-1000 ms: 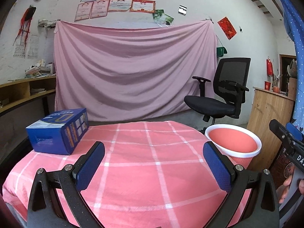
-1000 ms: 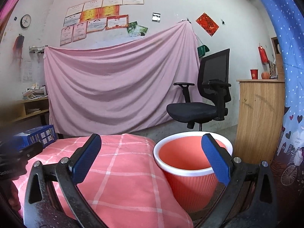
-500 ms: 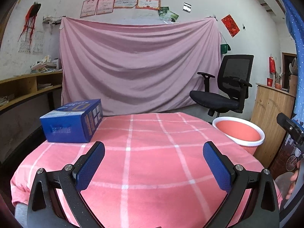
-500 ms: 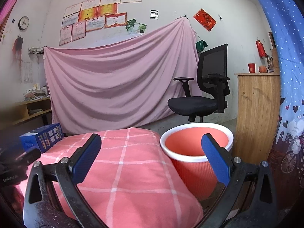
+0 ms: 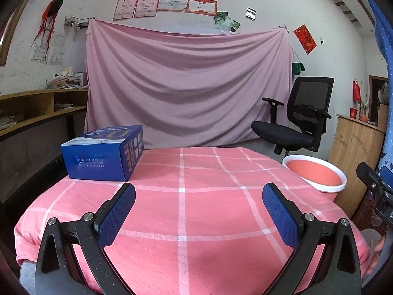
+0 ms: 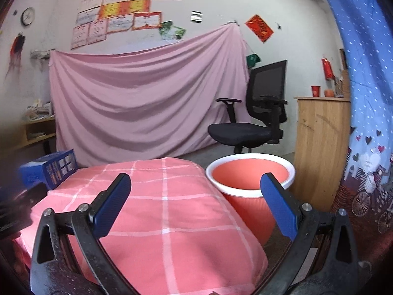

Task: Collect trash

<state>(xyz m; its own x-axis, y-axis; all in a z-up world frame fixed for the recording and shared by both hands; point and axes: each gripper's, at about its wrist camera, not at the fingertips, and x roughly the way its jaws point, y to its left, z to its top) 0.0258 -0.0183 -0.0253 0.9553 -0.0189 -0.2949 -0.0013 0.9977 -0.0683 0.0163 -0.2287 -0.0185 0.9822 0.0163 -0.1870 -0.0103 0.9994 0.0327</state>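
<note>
table (image 5: 196, 209) covered with a pink cloth with a white grid check, cloth hangs over the rounded edges. only one item on it: blue box (image 5: 103, 153), lying flat at the far left corner, close to the left edge. rest of the top is bare cloth. floor (image 6: 285, 241): salmon bin with a white rim (image 6: 248, 191) stands on it just beside the table's right edge, rim about level with the top. black office chair (image 6: 250, 123) stands on the floor beyond the bin.

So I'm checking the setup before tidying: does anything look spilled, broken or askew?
Nothing stands out. The blue cardboard box lies flat on the pink checked tablecloth, and the coral plastic bin with a white rim stands upright beside the table.
</note>
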